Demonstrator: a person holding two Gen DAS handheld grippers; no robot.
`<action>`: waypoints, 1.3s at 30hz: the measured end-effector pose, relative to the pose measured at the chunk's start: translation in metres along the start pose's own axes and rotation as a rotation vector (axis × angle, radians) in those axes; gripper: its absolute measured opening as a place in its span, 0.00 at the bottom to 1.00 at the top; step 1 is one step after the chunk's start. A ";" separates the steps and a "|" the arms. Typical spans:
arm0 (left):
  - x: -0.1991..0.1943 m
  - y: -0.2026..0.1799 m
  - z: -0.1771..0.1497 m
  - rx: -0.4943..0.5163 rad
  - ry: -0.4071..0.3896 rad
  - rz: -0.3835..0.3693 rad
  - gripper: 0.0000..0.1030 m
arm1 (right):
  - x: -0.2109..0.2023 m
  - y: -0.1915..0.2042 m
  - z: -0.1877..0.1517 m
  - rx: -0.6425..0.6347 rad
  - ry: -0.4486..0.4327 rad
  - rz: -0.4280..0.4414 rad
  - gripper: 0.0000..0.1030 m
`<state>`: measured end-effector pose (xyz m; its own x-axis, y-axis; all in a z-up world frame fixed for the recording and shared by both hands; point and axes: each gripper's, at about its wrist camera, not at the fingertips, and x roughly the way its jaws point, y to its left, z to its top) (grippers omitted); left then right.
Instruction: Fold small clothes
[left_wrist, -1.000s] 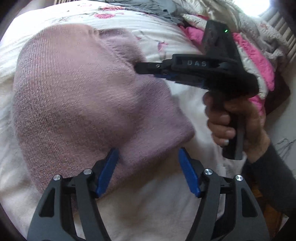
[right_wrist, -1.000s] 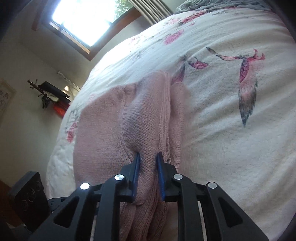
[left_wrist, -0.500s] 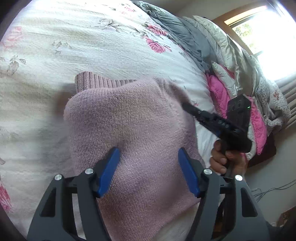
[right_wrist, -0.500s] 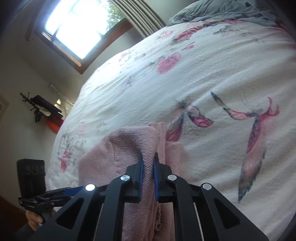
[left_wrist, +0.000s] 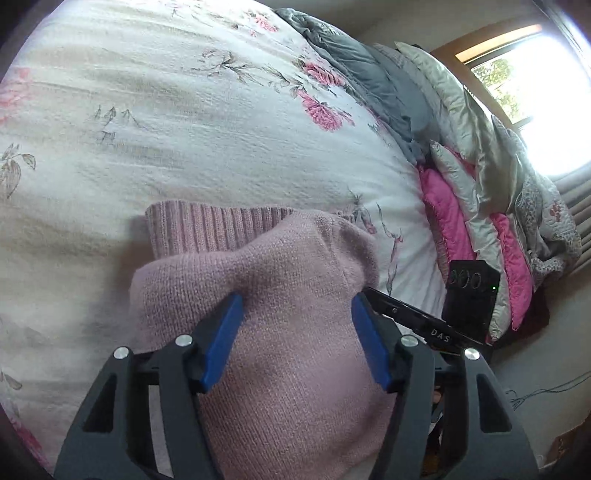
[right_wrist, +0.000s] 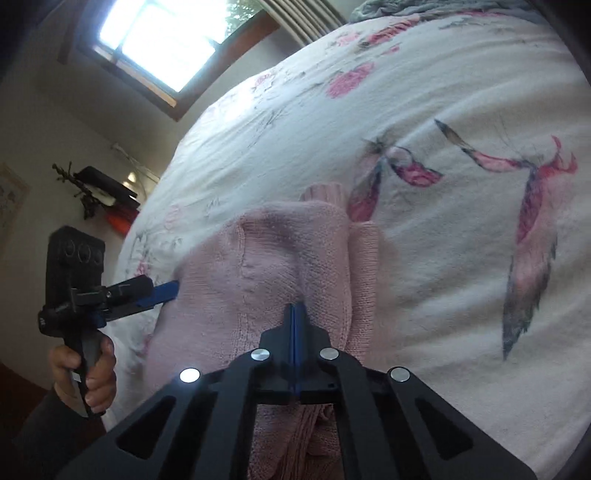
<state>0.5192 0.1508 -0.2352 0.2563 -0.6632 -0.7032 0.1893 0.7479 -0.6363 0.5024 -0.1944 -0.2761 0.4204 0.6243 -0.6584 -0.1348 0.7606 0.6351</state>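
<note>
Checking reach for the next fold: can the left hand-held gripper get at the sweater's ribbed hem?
Probably yes. The left hand-held gripper is open over the pink sweater, and the ribbed hem lies uncovered just ahead; the right hand-held gripper is off to the side.

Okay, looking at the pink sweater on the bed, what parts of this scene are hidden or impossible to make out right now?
- Pink sweater near hem: cut off by the bottom edge and the left tool frame, left wrist view.
- Whether the right tool pinches knit: its shut fingers hide the contact, right wrist view.
- Sweater folds underneath: covered by its own top layer, both views.
- Outside the window: overexposed glare.
</note>
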 end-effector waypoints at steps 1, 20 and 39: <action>-0.008 -0.007 -0.002 0.017 -0.012 -0.002 0.55 | -0.010 0.002 -0.001 -0.002 -0.026 -0.019 0.00; -0.025 -0.033 -0.108 0.180 0.061 -0.035 0.57 | -0.031 0.059 -0.114 -0.216 0.136 0.049 0.03; -0.045 0.082 -0.150 -0.253 0.038 -0.220 0.94 | -0.020 -0.019 -0.016 0.225 0.144 0.228 0.90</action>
<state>0.3807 0.2380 -0.3034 0.1990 -0.8122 -0.5483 -0.0062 0.5585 -0.8295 0.4819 -0.2180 -0.2817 0.2696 0.8046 -0.5291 -0.0032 0.5502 0.8351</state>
